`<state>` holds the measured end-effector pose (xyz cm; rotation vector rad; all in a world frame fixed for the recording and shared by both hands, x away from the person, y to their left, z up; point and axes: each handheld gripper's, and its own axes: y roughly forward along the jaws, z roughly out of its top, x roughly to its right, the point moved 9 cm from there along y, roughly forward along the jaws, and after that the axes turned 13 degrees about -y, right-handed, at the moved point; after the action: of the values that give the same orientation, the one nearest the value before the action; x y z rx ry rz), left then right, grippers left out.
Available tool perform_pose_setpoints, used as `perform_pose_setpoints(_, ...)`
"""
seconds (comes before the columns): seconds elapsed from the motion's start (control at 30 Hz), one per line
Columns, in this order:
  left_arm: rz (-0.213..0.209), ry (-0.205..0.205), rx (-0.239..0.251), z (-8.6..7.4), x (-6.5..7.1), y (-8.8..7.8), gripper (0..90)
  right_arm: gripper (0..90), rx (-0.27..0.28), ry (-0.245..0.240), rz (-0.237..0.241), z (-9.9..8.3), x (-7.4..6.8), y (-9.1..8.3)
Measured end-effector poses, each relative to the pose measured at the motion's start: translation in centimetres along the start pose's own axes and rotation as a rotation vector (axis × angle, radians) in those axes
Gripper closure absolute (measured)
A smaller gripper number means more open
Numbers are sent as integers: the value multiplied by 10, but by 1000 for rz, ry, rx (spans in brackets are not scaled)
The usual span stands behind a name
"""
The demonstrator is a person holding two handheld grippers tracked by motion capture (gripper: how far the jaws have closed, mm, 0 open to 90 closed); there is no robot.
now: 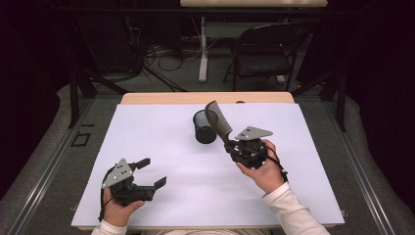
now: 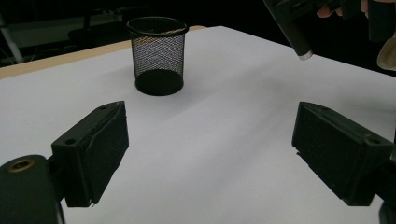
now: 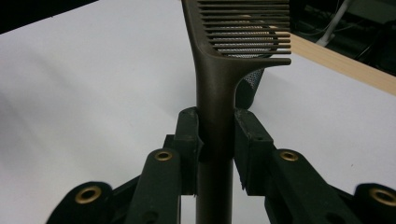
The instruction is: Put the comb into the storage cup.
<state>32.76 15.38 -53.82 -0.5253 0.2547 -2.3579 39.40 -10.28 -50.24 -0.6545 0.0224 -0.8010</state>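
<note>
A dark comb [image 1: 218, 120] stands up from my right gripper [image 1: 230, 144], its toothed end leaning over a black mesh cup [image 1: 203, 128] on the white sheet. In the right gripper view the jaws press both sides of the comb's handle [image 3: 215, 107], so the right gripper [image 3: 215, 140] is shut on it; the mesh cup [image 3: 250, 86] peeks out behind the teeth. My left gripper [image 1: 152, 172] rests low at the front left, open with nothing in it. In the left gripper view my left gripper [image 2: 212, 149] has its jaws wide apart, the mesh cup [image 2: 158, 56] is ahead, and the comb's handle end [image 2: 293, 30] hangs at the upper right.
A white sheet [image 1: 161, 147] covers most of the wooden table [image 1: 161, 98]. Beyond the table's far edge are a black folding chair [image 1: 264, 49], a table leg and cables on the floor. Dark stands flank both sides.
</note>
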Motion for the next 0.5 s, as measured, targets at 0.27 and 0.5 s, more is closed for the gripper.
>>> perform_pose_setpoints(0.27,-9,-8,3,2,0,0,144,727,44,-18,-8,-3,-5,4)
perform_pose_setpoints(0.5,-7,-5,2,2,1,2,150,727,65,-55,-40,-8,-8,5)
